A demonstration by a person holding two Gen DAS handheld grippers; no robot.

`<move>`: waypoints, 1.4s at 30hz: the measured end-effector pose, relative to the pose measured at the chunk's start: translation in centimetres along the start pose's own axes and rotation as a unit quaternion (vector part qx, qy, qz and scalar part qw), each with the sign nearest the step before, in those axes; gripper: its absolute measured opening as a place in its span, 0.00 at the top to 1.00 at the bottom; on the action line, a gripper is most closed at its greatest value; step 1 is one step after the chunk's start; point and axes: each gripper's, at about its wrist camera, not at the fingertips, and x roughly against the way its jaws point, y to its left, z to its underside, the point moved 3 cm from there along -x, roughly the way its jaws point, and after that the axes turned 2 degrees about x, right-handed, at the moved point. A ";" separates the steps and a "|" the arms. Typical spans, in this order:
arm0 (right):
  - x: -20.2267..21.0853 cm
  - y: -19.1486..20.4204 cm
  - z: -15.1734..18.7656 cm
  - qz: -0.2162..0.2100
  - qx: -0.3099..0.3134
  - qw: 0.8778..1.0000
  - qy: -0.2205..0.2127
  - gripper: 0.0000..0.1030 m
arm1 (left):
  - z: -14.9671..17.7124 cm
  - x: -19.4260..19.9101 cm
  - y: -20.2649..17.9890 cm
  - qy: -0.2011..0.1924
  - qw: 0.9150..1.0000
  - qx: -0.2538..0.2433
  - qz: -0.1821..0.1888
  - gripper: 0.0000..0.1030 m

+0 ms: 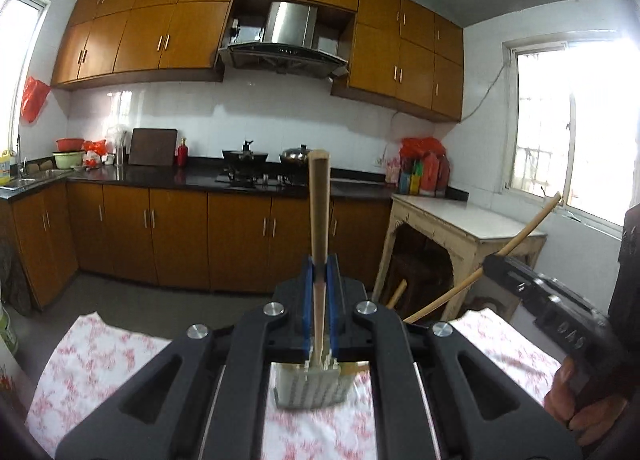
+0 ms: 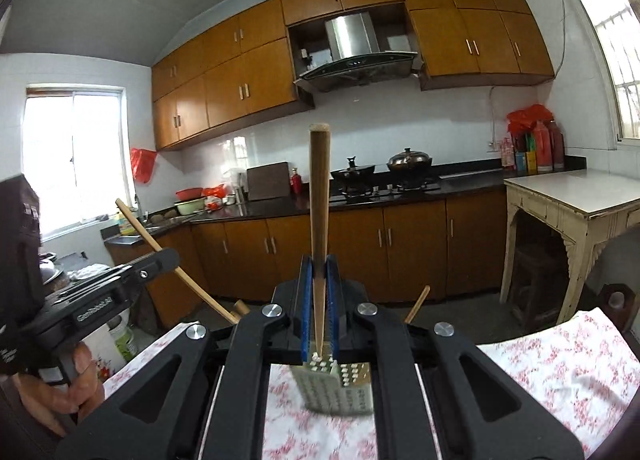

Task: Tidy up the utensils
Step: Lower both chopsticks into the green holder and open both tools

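- Left wrist view: our left gripper (image 1: 320, 272) has its blue pads clamped on a wooden chopstick (image 1: 319, 211), which stands up past the jaws with its blunt end against the line of the stove (image 1: 256, 179).
- Right wrist view: our right gripper (image 2: 319, 272) pinches a second chopstick (image 2: 319, 199) the same way, thick end up, thin tip down between the pads.
- Below each gripper sits a pale perforated utensil holder (image 1: 310, 390), on a white cloth with red flowers (image 1: 92, 360). The right view shows its round holes more plainly (image 2: 340, 388); the left view shows it blurred.
- Only the left view shows the right gripper from outside, at the right edge (image 1: 560, 312), with a hand (image 1: 576, 404) round its grip and the stick slanting up toward the window.
- Only the right view shows the left gripper from outside, at the left edge (image 2: 104, 300), with a hand (image 2: 60, 392) below it.
- More wooden stick ends (image 2: 418, 302) poke up behind the gripper body in both views; we cannot tell what they rest in.
- The cream side table (image 2: 580, 199) shows fully in the right view; the sink (image 1: 24, 179) is clearer in the left.
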 end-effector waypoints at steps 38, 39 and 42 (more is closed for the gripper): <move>-10.9 -2.7 5.6 0.064 -0.028 0.985 0.159 0.67 | 5.0 -10.8 3.1 0.092 0.994 0.026 -0.053 0.66; -10.8 -2.7 5.7 0.065 -0.027 0.985 0.159 0.67 | 4.9 -10.6 3.1 0.091 0.994 0.027 -0.054 0.65; -10.3 -2.6 5.4 0.067 -0.029 0.985 0.154 0.67 | 4.7 -10.1 3.1 0.087 0.994 0.029 -0.054 0.61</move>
